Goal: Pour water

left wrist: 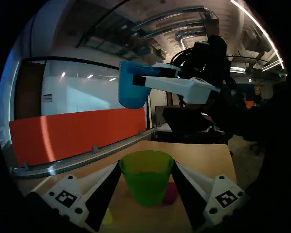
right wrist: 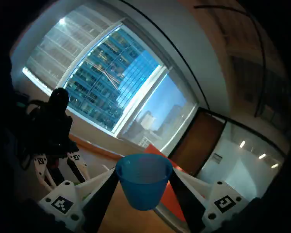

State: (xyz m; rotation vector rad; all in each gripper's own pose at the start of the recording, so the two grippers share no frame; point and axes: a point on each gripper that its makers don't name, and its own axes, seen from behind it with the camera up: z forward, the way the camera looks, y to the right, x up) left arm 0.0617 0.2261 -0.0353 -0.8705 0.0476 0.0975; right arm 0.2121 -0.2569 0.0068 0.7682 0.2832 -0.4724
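My left gripper (left wrist: 146,182) is shut on a green cup (left wrist: 146,176), which stands upright just above the wooden table (left wrist: 207,155). Up in the air beyond it, my right gripper (left wrist: 141,76) is shut on a blue cup (left wrist: 130,85), held roughly level above and slightly left of the green one. In the right gripper view the blue cup (right wrist: 144,179) sits between the fingers of the right gripper (right wrist: 144,182), its mouth open toward the camera. The left gripper (right wrist: 62,165) appears far off at the lower left, held by a dark hand. No water can be made out.
A pink object (left wrist: 172,193) lies on the table just behind the green cup, and a yellowish one (left wrist: 106,216) lies lower left. An orange panel (left wrist: 75,132) and a metal rail (left wrist: 87,153) border the table's far side. Large windows (right wrist: 106,85) face tall buildings.
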